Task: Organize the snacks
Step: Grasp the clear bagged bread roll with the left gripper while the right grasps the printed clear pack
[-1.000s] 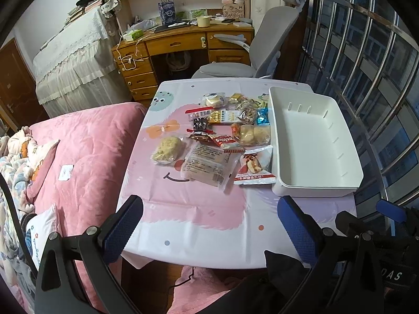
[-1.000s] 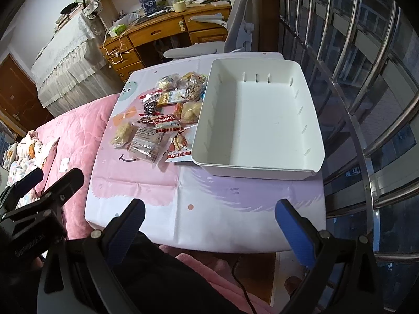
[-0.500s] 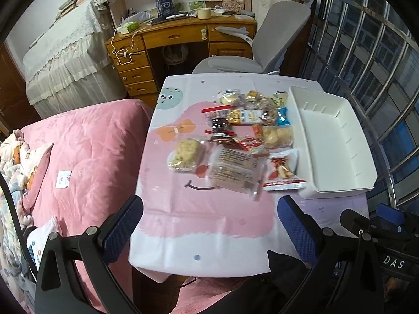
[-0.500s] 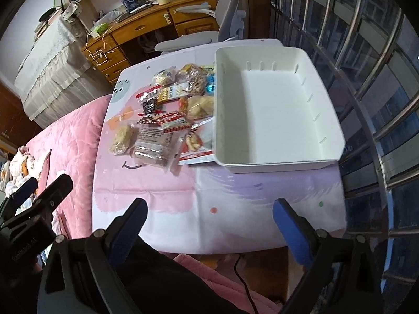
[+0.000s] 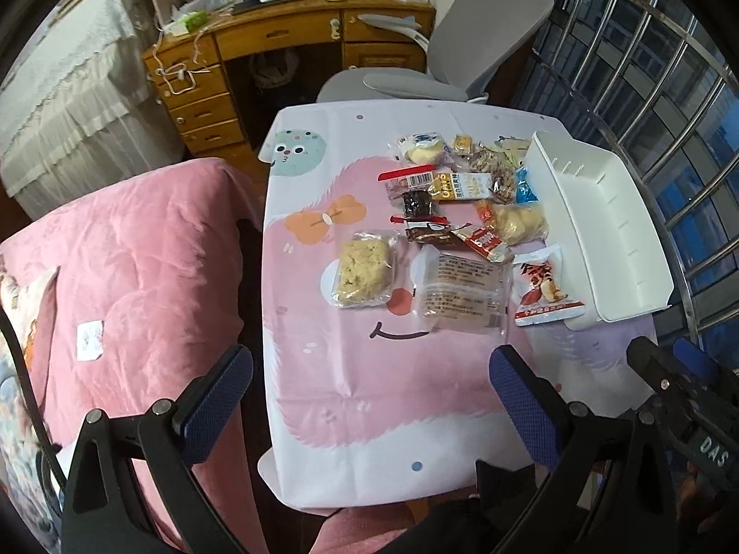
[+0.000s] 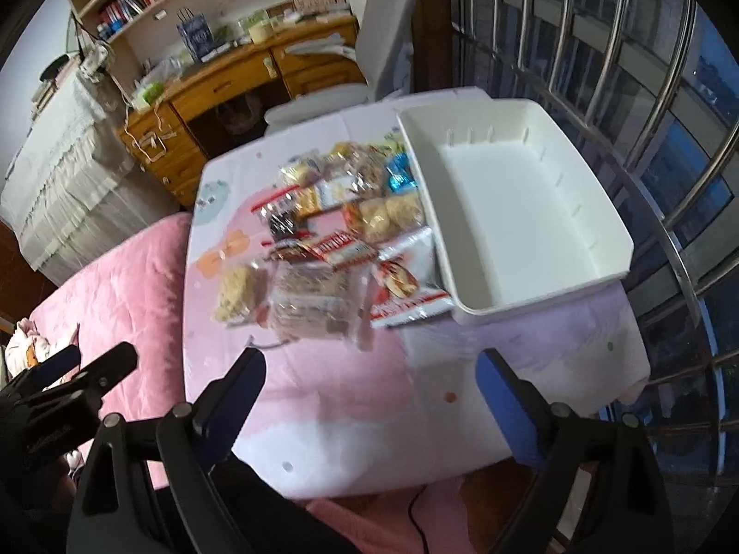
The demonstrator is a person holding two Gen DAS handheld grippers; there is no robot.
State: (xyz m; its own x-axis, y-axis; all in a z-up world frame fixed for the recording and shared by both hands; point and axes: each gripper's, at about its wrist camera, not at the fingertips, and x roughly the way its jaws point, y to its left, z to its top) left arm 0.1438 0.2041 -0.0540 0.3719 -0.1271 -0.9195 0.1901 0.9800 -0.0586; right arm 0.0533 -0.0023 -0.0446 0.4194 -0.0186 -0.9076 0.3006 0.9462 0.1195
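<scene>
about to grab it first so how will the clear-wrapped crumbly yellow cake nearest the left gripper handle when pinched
The clear-wrapped yellow cake looks crumbly, so a hard pinch would probably crush it. Its glossy film wrapper may slip and crinkle between the pads. It lies flat on the tablecloth, so it is unlikely to roll, and probably light. Both the left gripper and right gripper are open.

Wrapped snacks (image 5: 462, 231) lie clustered flat on the table (image 5: 351, 388), just left of an empty white bin (image 5: 614, 249) (one red-and-white packet (image 5: 545, 291) touches it).
</scene>
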